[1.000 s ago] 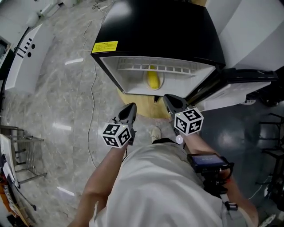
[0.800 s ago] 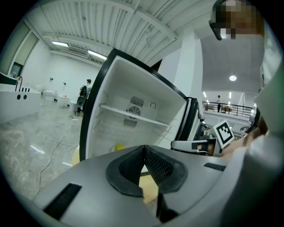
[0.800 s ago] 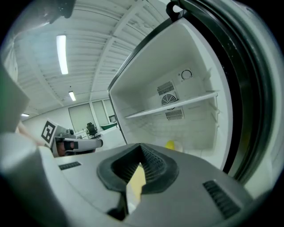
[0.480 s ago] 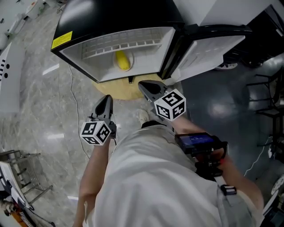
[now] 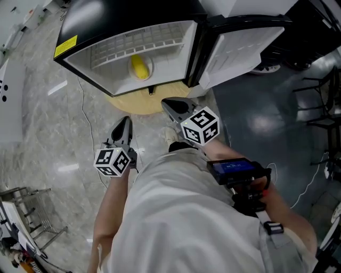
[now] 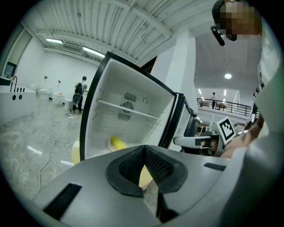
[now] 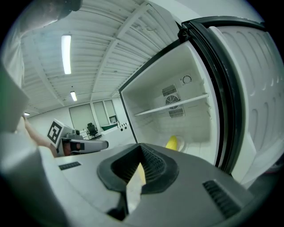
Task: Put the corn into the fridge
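We count one black fridge with a white interior (image 5: 133, 13) at twelve o'clock in the head view, with one white-lined door (image 5: 242, 48) standing open at one o'clock. Inside are one yellow corn cob (image 5: 139, 67), one round white plate (image 5: 151, 66) and one white shelf (image 7: 171, 105). One round pale-wood disc (image 5: 133, 104) lies below. There are two grey grippers, the left gripper (image 5: 124, 123) and the right gripper (image 5: 171, 104), with one black-and-white marker cube on each. One metal wire rack (image 5: 32, 205) stands at eight o'clock. Two distant people appear in the left gripper view.
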Available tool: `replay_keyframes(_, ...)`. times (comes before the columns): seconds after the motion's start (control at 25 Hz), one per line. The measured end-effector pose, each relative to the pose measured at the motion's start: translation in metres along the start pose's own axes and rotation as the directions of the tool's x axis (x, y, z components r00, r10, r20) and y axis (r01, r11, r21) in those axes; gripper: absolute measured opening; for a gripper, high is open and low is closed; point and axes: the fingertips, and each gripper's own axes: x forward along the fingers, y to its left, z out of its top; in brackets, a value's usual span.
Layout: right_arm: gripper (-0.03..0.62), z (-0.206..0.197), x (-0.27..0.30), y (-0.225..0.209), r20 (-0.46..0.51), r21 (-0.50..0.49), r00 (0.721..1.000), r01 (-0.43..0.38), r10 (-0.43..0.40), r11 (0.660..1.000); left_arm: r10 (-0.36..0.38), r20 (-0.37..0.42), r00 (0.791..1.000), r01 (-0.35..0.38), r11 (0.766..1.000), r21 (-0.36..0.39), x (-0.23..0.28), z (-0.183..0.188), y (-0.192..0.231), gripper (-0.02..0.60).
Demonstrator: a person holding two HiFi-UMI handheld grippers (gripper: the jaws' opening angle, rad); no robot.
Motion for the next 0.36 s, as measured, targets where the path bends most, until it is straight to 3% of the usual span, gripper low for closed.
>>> replay_keyframes(0.36,0.006,-0.0046,-0.0111,0.0021,0.003,-0.008,1.000,0.004,-0.004,1.000,-0.012,-0.003,1.000,0.012,1.000,0.005,-0.0027,-0.0062,-0.0109,0.008)
